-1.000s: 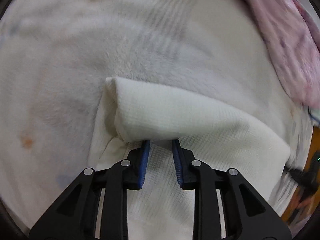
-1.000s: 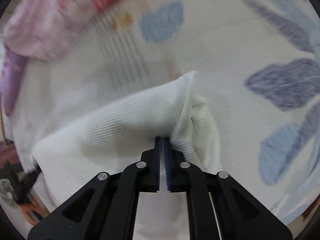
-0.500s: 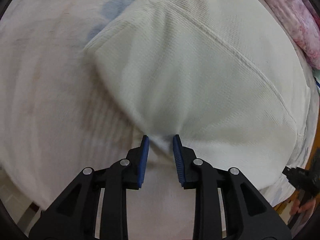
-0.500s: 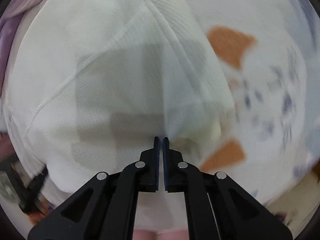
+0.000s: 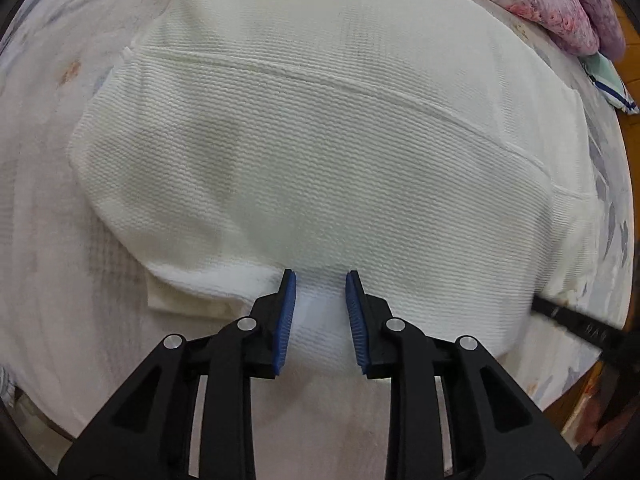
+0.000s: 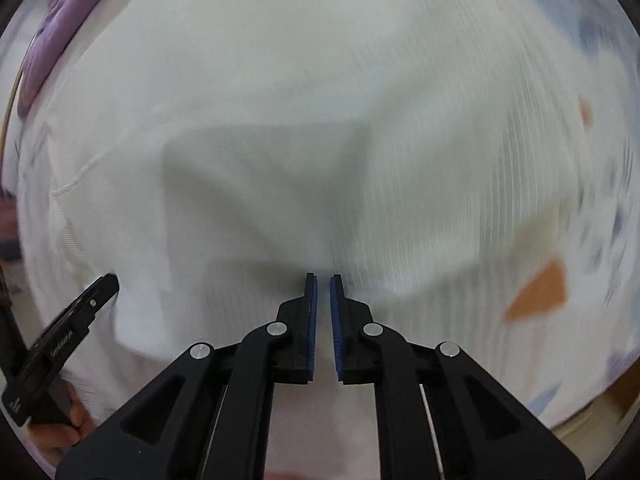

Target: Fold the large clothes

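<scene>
White knit garment (image 5: 320, 152) lies spread on pale patterned bedsheet (image 5: 40, 240), filling frame centre. Left gripper (image 5: 320, 304) at 6 o'clock pinches folded hem. Right gripper (image 6: 323, 308) nearly closed, nipping cloth. Pink floral bedding (image 5: 560, 4) at 1 o'clock.

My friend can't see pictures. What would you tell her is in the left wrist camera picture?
A big white knitted garment lies folded over on a pale bedsheet, filling most of the view. At the bottom, the left gripper pinches the garment's near edge between its blue pads. Pink floral bedding sits in the top right corner.
</scene>
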